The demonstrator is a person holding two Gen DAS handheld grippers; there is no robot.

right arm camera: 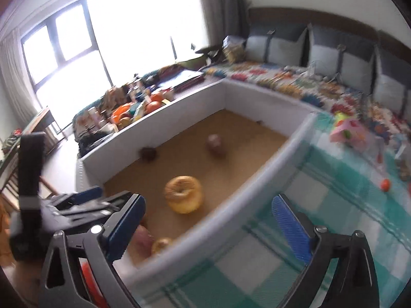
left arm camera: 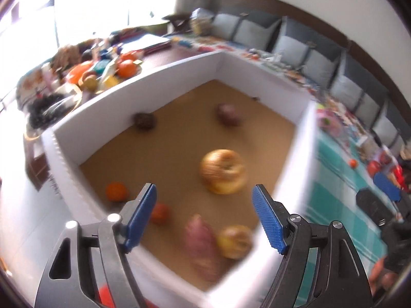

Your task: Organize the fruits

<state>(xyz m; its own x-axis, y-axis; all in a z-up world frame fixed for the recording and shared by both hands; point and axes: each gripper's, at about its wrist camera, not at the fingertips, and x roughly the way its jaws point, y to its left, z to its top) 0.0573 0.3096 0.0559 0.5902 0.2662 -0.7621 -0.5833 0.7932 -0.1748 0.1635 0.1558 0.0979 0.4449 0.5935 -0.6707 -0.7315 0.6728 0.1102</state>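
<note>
Left wrist view: left gripper (left arm camera: pixel 204 211) angled steeply down over white-walled tray (left arm camera: pixel 143 84), jaws spread wide, nothing between blue pads (left arm camera: pixel 269 220). Poised above near corner of tray, above brown floor. Fruits scattered on that floor: large yellow apple (left arm camera: pixel 223 171) at centre, smaller yellow apple (left arm camera: pixel 234 241) touching pinkish sweet potato (left arm camera: pixel 201 243) near front wall, orange (left arm camera: pixel 117 192) and red fruit (left arm camera: pixel 160 213) by left wall, two dark fruits further back. Frames blurred; finer detail not discernible.

Right wrist view: right gripper (right arm camera: pixel 208 227) tilted down, straddling tray's right wall, jaws released and empty, right finger over green checked cloth (right arm camera: pixel 334 192). Left gripper body visible at lower left edge.
</note>
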